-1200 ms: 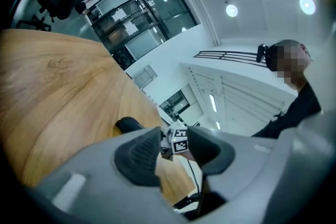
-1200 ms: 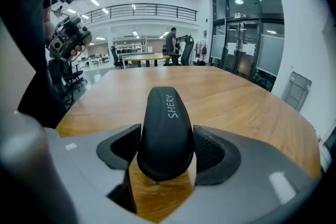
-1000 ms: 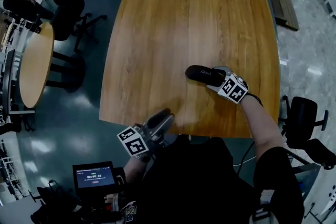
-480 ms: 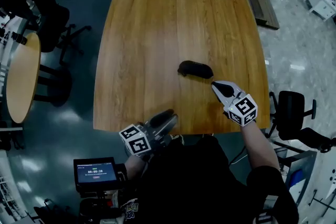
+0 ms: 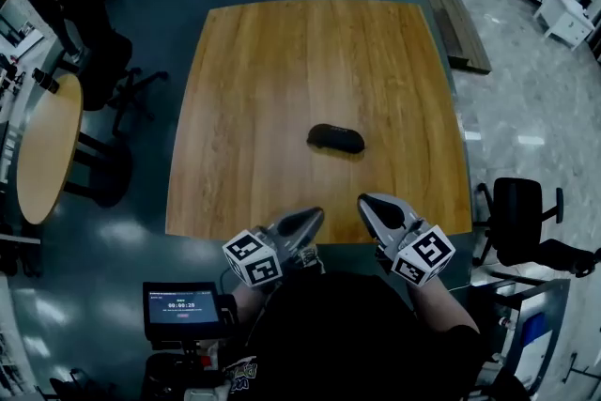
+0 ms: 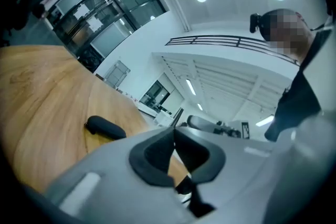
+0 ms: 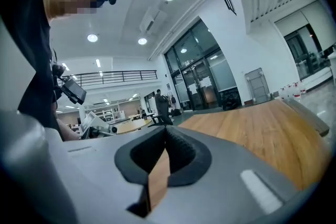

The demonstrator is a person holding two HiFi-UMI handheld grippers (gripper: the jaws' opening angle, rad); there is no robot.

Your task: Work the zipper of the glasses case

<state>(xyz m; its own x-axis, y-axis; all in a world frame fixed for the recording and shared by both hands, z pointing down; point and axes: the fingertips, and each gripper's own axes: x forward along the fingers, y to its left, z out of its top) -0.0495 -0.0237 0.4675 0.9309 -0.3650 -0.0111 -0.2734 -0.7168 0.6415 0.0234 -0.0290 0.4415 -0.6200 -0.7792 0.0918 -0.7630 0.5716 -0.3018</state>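
The black glasses case (image 5: 335,138) lies alone near the middle of the square wooden table (image 5: 282,61), and neither gripper touches it. My left gripper (image 5: 308,218) hovers at the table's near edge; its jaws have just closed with nothing between them. Beside it my right gripper (image 5: 369,203) is also shut and empty, its jaws having just closed. In the left gripper view the shut left gripper (image 6: 174,131) points across the table with the case (image 6: 105,127) ahead to its left. The right gripper view shows the shut right gripper (image 7: 166,131) over bare wood (image 7: 252,123); no case shows there.
A round wooden table (image 5: 42,150) and dark chairs stand at the left. A black office chair (image 5: 518,213) is at the right, and a small timer screen (image 5: 183,310) sits by my left side. People stand at the far left, and a wooden bench (image 5: 451,9) lies beyond the table.
My right gripper came off the case's right end and drew back to the near edge, its jaws closing. The case stays on the table. My left gripper's jaws closed too.
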